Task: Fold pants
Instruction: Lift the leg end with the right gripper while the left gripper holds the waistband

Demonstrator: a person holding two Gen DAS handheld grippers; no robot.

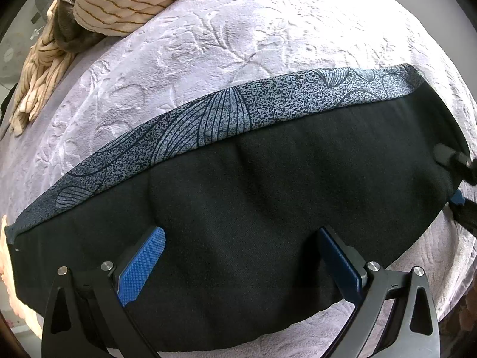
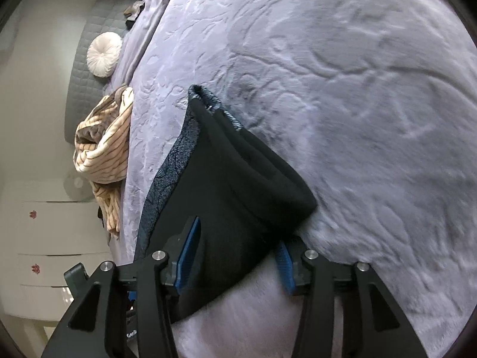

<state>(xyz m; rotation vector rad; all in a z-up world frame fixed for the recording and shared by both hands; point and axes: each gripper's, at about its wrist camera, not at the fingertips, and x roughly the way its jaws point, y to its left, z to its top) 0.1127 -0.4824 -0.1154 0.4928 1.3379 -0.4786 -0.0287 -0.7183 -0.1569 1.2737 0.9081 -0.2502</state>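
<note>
The pants (image 1: 268,197), black with a strip of speckled grey leaf-print fabric (image 1: 226,110) along their far edge, are laid across a lavender embossed bedspread (image 1: 238,38) as one long folded band. Every place below is given relative to these pants.

In the left wrist view, the left tongs (image 1: 241,256) are seen directly over the near part of the pants, with the jaws spread wide and the blue pads (image 1: 143,265) well apart. Black cloth is seen between and beneath the pads, but none is pinched. At the right-hand end of the pants, part of the other tool (image 1: 456,164) is seen at the cloth's edge.

In the right wrist view, the right tongs (image 2: 235,256) are placed at the near end of the pants (image 2: 232,185), with the jaws open. A raised fold of the black cloth is straddled by the two blue pads (image 2: 187,256); whether the cloth is touched by either pad cannot be told. The cloth is not clamped.

Beyond the printed edge of the pants, at the far side of the bed, a cream garment with thin brown stripes (image 1: 119,0) is heaped over something brown-grey. Further off still, a round white cushion (image 2: 104,53) is seen against a grey quilted headboard (image 2: 89,68), and white drawers (image 2: 44,238) are seen off the bed.
</note>
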